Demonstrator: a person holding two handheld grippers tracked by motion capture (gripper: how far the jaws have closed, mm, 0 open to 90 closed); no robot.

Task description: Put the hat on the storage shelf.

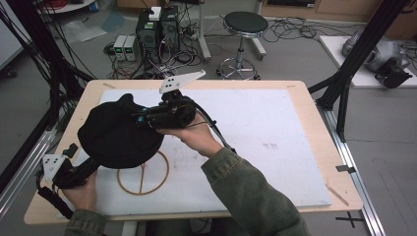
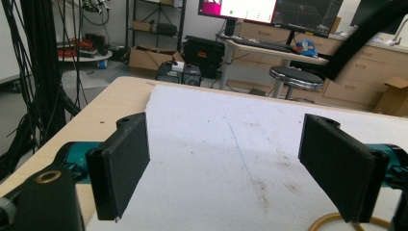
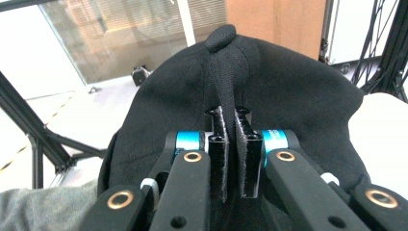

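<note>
The table [image 1: 305, 98] takes the middle of the high view, with a mat [image 1: 275, 142] lying on it; a hat [image 1: 115, 135] hangs over the mat's left part, pinched at its right side by the right gripper [image 1: 142, 118], whose hand [image 1: 194, 135] comes in from the lower right; a ring [image 1: 160, 177] lies on the mat just below the hat, partly under it. The left gripper [image 1: 86, 167] sits at the lower left, under the hat's lower edge; beyond the table, top centre, a stool [image 1: 244, 24] stands right of computer boxes [image 1: 157, 29].

Black hat [image 1: 118, 135] in the right gripper [image 1: 142, 118], above a wooden ring [image 1: 147, 182] on the white mat [image 1: 265, 142].
</note>
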